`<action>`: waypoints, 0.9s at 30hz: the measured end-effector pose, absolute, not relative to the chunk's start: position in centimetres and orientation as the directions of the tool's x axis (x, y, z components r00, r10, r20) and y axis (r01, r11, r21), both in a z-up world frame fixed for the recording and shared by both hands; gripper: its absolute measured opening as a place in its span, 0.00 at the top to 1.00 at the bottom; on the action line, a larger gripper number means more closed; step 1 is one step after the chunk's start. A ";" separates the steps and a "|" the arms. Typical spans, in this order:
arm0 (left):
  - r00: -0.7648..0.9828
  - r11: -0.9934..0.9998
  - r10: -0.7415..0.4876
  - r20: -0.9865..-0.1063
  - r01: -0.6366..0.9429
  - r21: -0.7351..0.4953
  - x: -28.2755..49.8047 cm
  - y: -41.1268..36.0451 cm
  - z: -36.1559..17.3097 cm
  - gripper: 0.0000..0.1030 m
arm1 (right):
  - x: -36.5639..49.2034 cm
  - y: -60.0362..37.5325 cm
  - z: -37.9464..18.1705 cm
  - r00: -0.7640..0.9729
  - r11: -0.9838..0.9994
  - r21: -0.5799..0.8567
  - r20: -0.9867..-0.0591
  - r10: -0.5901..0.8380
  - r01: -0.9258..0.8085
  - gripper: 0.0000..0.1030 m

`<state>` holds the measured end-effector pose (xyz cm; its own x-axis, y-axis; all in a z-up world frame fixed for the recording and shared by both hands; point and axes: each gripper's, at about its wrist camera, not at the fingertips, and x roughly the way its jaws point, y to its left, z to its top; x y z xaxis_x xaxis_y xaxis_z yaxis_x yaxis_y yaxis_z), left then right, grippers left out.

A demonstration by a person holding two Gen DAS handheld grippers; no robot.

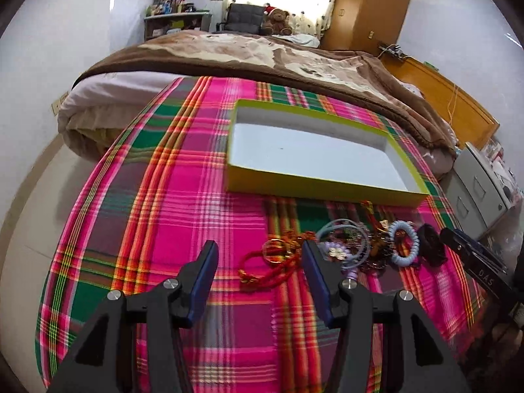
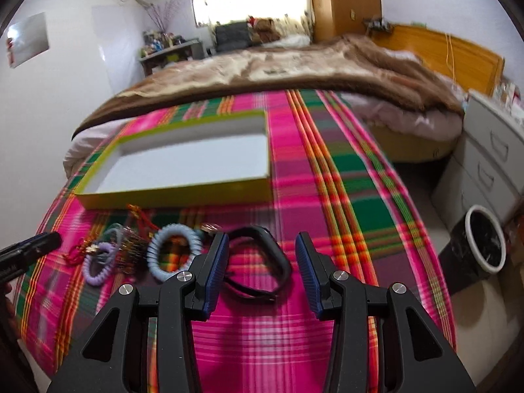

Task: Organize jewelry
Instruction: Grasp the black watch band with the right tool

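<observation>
Bare plaid cloth (image 1: 183, 216) left of the jewelry heap (image 1: 357, 245); tray (image 1: 327, 185) walls beyond.

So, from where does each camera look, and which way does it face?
Left wrist: on the open left gripper, aimed downward at a red cord bracelet.
Right wrist: on the open right gripper, over a black band.
Shared: shallow yellow-green box, pale blue coil tie.
</observation>
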<state>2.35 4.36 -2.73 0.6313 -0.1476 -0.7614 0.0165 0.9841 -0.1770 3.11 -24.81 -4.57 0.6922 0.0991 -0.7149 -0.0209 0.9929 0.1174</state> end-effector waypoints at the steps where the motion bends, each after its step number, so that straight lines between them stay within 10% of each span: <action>1: 0.629 0.984 -0.145 -0.764 0.011 -0.178 2.4 4.5 -2.8 0.47 | 3.4 -25.1 -4.8 0.680 0.989 0.145 -0.722 0.128 -0.032 0.58; 13: 0.595 0.977 -0.170 -0.786 0.000 -0.212 2.9 5.6 -3.8 0.47 | 5.1 -25.7 -6.7 0.609 0.992 0.124 -0.787 0.097 0.002 0.58; 16: 0.591 0.976 -0.174 -0.788 -0.003 -0.219 2.9 5.8 -3.8 0.47 | 5.3 -25.7 -6.7 0.609 0.993 0.119 -0.787 0.093 0.002 0.79; 27: 0.577 0.970 -0.211 -0.789 0.025 -0.242 3.0 6.2 -3.8 0.47 | 4.7 -26.1 -5.9 0.644 0.992 0.125 -0.759 0.093 0.005 0.88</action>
<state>3.02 6.22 -3.77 0.5772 -0.2113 -0.7888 0.0247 0.9700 -0.2418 4.71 -26.11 -5.92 0.6444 0.0929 -0.7590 0.0047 0.9921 0.1254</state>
